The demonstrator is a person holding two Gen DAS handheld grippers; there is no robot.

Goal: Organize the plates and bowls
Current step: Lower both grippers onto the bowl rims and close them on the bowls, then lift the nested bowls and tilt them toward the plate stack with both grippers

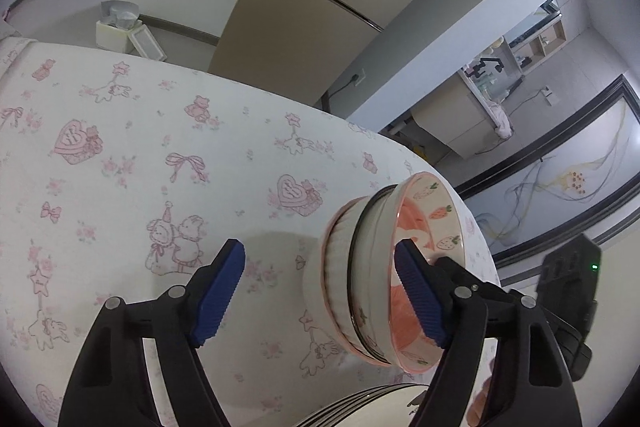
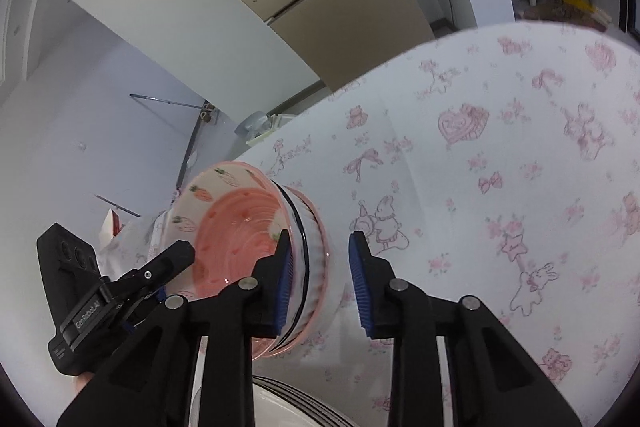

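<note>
both tools, the left tool [image 1: 320,293] and the right tool [image 2: 320,281], gape wide, straddling the rim of three nested bowls [image 2: 256,251]; the top one is pink with carrots and strawberries, on the worktop [image 1: 120,155].

The stack of bowls [image 1: 372,279] stands near the table [image 1: 120,155] edge, with plates [image 1: 360,405] just below it. Both hand-held grippers crowd the stack. The patterned tablecloth [image 2: 500,187] beyond lies open and flat.
</note>
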